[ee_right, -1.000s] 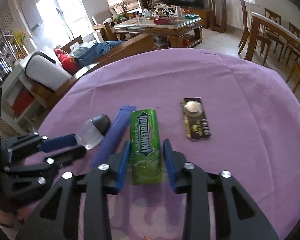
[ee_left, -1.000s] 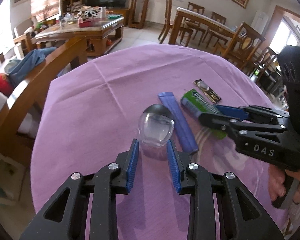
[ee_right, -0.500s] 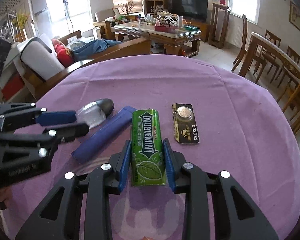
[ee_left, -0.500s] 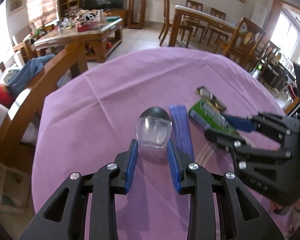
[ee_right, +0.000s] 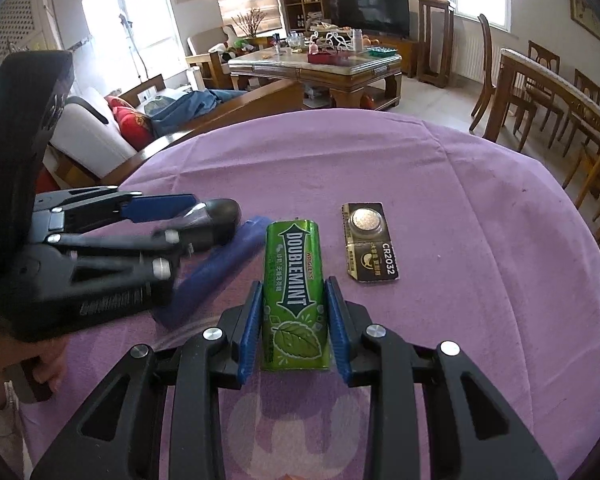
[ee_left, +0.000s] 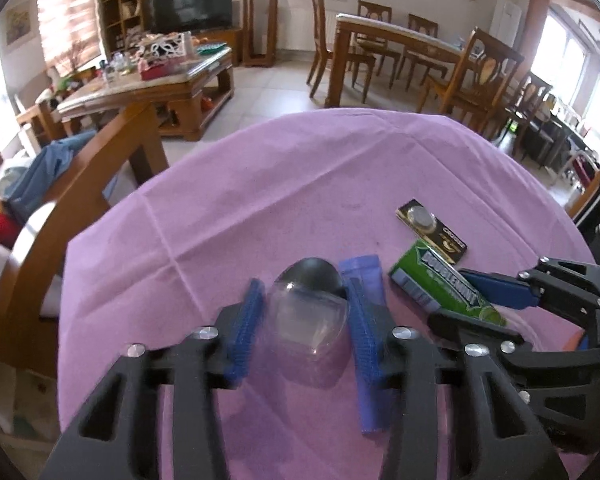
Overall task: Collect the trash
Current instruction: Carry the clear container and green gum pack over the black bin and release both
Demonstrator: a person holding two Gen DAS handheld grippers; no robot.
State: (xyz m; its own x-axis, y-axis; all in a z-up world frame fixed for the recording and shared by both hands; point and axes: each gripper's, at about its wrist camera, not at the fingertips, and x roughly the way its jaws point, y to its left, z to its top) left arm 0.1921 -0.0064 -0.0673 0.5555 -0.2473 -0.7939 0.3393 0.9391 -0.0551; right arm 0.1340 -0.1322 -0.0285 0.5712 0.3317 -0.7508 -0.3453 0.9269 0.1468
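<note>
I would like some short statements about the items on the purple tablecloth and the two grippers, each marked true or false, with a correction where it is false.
1. The green Doublemint gum pack lies between the fingers of the right gripper. True.
2. The coin battery in its black card is held by the left gripper. False: it lies free on the purple tablecloth; the clear plastic shell with a black end is between the left fingers, which are opening.
3. The flat blue plastic strip lies between the clear shell and the gum pack. True.
4. The gum pack stands upright. False: it lies flat.
5. A trash bin stands on the tablecloth. False: none is visible.
</note>
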